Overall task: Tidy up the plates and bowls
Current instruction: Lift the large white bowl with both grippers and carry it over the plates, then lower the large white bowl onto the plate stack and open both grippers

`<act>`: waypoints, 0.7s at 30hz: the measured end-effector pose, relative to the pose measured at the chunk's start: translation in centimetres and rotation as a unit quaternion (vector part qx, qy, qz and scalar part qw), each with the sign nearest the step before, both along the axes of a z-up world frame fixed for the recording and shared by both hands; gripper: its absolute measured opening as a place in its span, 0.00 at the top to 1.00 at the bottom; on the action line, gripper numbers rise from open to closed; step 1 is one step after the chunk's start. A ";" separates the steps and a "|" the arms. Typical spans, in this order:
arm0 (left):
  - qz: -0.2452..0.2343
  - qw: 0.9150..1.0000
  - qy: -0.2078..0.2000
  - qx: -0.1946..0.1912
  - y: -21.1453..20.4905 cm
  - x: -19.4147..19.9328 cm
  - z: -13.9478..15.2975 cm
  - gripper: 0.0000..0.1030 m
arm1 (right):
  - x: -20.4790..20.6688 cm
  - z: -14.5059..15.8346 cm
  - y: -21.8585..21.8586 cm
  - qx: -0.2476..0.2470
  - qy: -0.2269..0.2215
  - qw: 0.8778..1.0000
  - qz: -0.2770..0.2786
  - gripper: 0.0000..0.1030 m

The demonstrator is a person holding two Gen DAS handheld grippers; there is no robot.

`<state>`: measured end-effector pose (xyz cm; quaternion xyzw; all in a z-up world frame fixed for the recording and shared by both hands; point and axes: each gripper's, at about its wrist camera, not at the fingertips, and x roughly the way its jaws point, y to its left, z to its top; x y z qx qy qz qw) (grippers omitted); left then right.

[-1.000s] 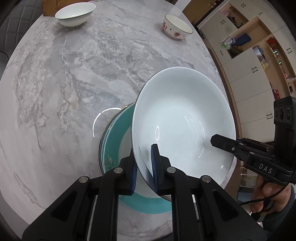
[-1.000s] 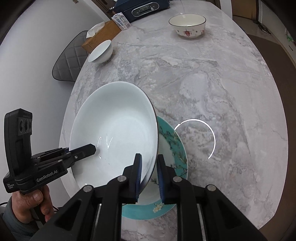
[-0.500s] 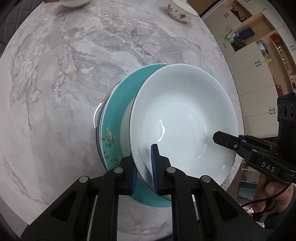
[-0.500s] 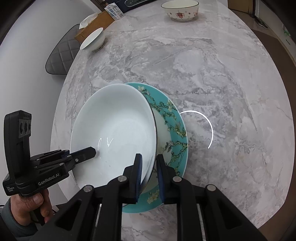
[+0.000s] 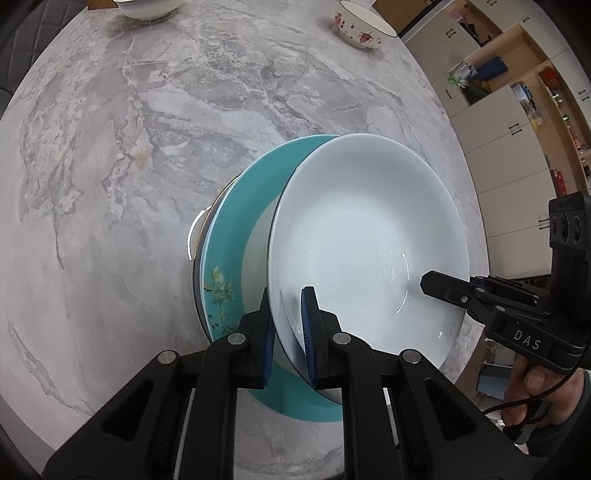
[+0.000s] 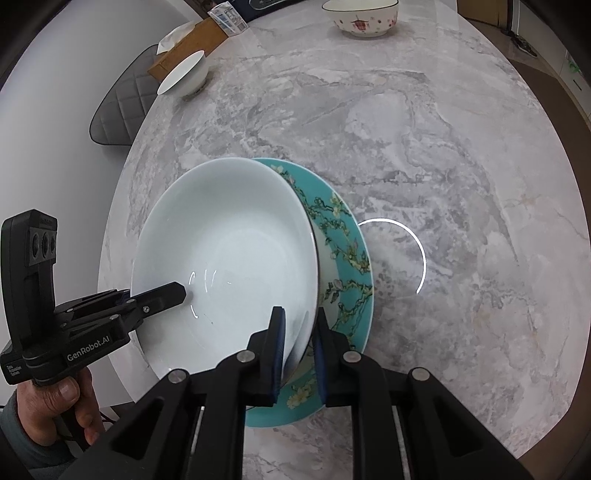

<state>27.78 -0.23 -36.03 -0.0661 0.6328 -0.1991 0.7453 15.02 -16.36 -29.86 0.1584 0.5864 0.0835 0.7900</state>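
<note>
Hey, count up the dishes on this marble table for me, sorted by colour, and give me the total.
White, plain: 2, the big white dish held in both claws and the small white bowl.
Teal floral: 1, the teal plate.
White with red pattern: 1, the patterned bowl.
Total: 4.

the middle of the worktop [image 6: 424,155] lay bare, giving open passage beyond the teal plate [image 6: 351,258]. the white bowl [image 6: 229,258] filled the near edge. at the far side stood a patterned bowl [image 6: 360,16] and a small white bowl [image 6: 184,74] beside a cardboard box [image 6: 188,42], well apart.
</note>
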 end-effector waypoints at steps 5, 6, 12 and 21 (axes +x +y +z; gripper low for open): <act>0.013 1.000 0.000 -0.006 0.5 0.1 0.1 0.88 | 0.1 0.2 0.0 0.003 -0.003 1.000 0.003 0.80; 0.015 1.000 0.001 -0.005 0.6 0.0 0.2 0.85 | 0.1 0.3 0.0 0.002 -0.005 1.000 0.003 0.76; 0.028 0.999 0.004 -0.033 1.6 -0.3 1.2 0.46 | -0.1 2.1 -0.4 0.002 -0.023 1.000 0.001 0.42; 0.074 0.994 0.000 -0.081 5.4 0.9 5.1 0.31 | 1.0 7.3 -4.1 0.018 -0.080 0.996 -0.032 0.07</act>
